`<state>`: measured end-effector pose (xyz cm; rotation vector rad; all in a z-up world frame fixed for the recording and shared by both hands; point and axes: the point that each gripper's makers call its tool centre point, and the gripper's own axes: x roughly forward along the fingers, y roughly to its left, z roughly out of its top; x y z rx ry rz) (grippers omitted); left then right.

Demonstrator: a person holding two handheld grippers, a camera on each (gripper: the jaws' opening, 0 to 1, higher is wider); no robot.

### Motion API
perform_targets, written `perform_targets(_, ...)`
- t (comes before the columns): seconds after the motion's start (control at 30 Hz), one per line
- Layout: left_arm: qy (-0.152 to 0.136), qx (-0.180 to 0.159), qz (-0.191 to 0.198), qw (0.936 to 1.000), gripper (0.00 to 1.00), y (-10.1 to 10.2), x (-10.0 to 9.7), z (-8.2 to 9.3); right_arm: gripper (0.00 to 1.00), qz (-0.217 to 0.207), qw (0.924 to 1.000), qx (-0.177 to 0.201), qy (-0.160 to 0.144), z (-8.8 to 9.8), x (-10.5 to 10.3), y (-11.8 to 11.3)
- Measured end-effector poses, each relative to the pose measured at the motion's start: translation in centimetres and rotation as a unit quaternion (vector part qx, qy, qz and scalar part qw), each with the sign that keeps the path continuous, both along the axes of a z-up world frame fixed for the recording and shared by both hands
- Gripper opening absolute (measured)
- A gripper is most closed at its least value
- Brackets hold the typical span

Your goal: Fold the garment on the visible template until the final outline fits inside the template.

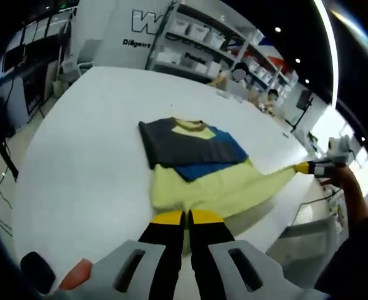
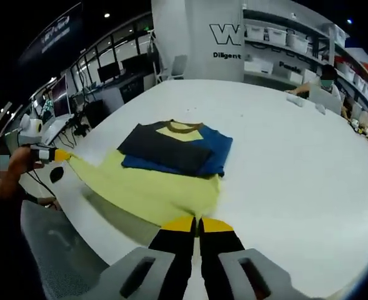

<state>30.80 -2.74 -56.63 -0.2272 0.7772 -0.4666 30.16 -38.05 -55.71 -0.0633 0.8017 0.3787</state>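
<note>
Both my claws, left [image 1: 185,217] and right [image 2: 197,224], pinch garment [image 1: 196,169] hem corners at table [image 1: 84,156] edge, stretching hem taut, ready to fold toward collar.

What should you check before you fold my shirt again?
1. Left gripper shut on the hem of the yellow fabric T-shirt: ok.
2. Right gripper shut on the same hem: ok.
3. Hem pulled out straight between the two grippers: ok.
4. Dark grey sleeve and blue sleeve folded in over the chest: ok.
5. Shirt body lying on the white table: ok, though the held hem corner reaches past the table edge.
6. Shirt fits inside the template outline: cannot tell, no outline can be made out.
</note>
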Motion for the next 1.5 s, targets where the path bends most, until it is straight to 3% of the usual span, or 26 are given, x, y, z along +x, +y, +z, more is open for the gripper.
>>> perform_targets(0.5,-0.017,-0.003,0.003,0.9998,0.00,-0.5,1.8,1.4,0.00,0.002,0.9998,-0.004,-0.018,1.5,2.0,-0.1)
perform_targets(1.5,-0.056,-0.010,0.013,0.9983,0.00,-0.7,7.3,4.7,0.00,0.013,0.9983,-0.014,-0.055,4.8,6.6,0.1)
